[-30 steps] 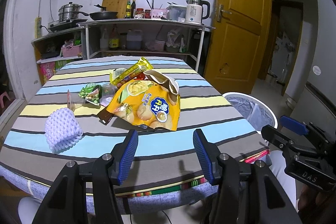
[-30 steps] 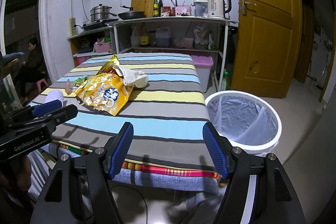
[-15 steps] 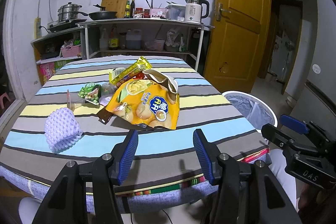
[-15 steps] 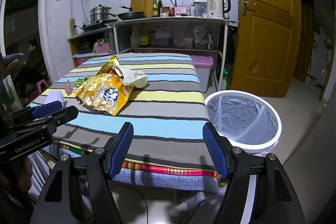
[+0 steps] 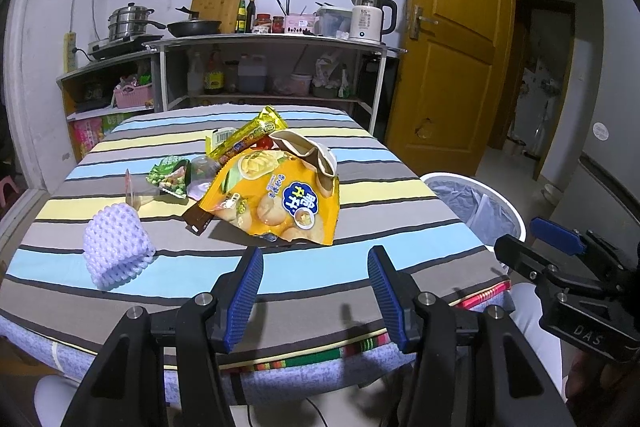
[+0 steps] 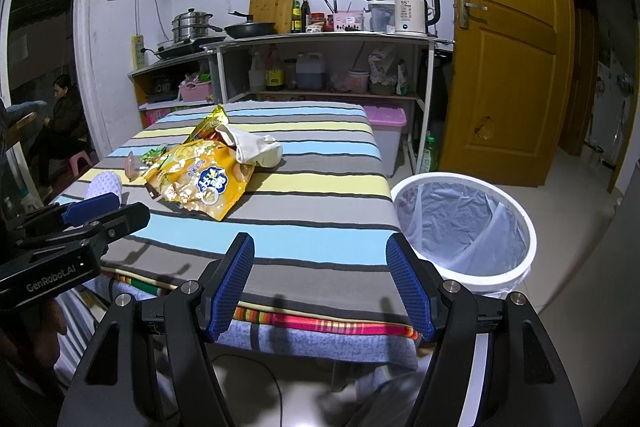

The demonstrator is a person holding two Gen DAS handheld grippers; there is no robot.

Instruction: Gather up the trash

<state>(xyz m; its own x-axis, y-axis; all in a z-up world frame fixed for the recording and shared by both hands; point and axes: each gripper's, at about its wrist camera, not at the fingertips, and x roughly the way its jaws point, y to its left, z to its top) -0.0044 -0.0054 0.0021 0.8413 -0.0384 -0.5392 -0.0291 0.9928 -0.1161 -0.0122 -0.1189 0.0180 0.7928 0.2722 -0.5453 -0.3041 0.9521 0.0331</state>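
Change: none since prior frames | left gripper wide, empty | right gripper wide, empty | yellow snack bag untouched on striped table | lined bin right, empty | collection unstarted

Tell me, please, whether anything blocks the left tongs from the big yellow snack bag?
Nothing visible does: only bare striped tablecloth lies between the open left tongs and the yellow snack bag.
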